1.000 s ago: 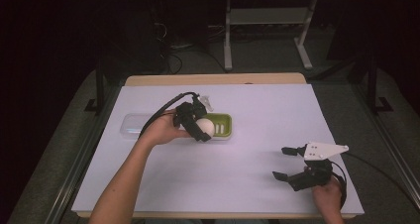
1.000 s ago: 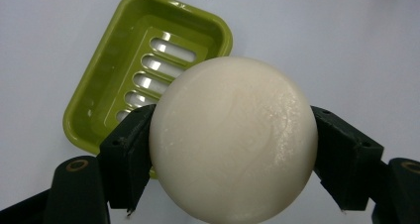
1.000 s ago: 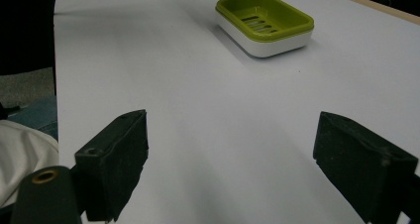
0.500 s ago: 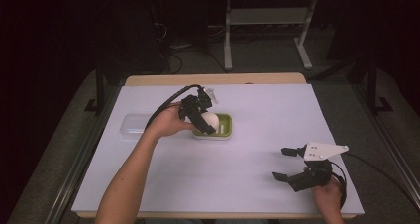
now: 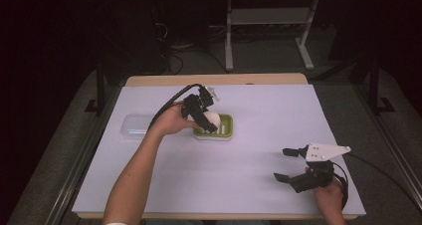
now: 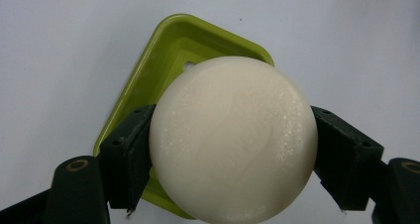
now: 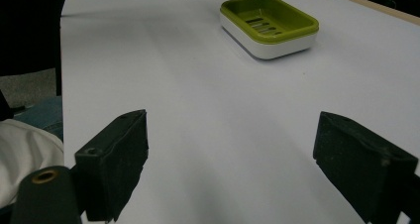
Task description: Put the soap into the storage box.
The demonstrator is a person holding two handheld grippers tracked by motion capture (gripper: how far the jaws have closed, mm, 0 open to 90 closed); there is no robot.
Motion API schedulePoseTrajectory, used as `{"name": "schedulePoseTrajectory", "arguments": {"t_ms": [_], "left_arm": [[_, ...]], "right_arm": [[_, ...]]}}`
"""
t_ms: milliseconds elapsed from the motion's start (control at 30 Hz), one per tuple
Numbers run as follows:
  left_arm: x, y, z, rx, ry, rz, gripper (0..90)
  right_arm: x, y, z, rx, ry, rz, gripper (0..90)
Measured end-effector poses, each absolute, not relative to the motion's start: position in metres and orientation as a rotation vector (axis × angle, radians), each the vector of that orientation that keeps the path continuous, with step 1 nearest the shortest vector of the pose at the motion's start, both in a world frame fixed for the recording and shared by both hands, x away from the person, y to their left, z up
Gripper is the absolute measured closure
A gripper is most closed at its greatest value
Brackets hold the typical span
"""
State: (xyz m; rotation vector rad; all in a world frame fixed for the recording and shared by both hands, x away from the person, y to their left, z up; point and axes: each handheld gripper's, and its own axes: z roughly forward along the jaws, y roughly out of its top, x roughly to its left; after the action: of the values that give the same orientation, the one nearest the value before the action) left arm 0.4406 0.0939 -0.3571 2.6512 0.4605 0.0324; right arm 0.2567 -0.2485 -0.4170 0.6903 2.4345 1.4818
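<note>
My left gripper (image 5: 206,118) is shut on a round white soap bar (image 5: 211,118) and holds it just above the green soap dish (image 5: 225,129) at mid table. In the left gripper view the soap bar (image 6: 234,138) sits squeezed between both black jaws, with the green dish (image 6: 148,85) below and behind it. My right gripper (image 5: 287,164) stands open near the front right of the table, nothing between its jaws. From the right gripper view the green dish (image 7: 268,25) with its white base and slotted floor lies empty ahead.
A clear plastic lid or container (image 5: 134,126) lies on the white table sheet (image 5: 249,105) left of the dish. The person's left forearm (image 5: 134,175) crosses the front left. The table's wooden far edge (image 5: 214,79) runs behind.
My left gripper has carried the soap bar from beside the clear container rightward to over the green dish. The right gripper has stayed in place, open.
</note>
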Motion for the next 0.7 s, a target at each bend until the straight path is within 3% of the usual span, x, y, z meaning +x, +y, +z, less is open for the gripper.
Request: {"name": "schedulePoseTrajectory", "arguments": {"t_ms": [700], "left_arm": [[0.456, 0.086, -0.378, 2.633, 0.530, 0.021, 24.8]], "right_arm": [[0.256, -0.248, -0.416, 0.671, 2.434, 1.489, 13.0]]}}
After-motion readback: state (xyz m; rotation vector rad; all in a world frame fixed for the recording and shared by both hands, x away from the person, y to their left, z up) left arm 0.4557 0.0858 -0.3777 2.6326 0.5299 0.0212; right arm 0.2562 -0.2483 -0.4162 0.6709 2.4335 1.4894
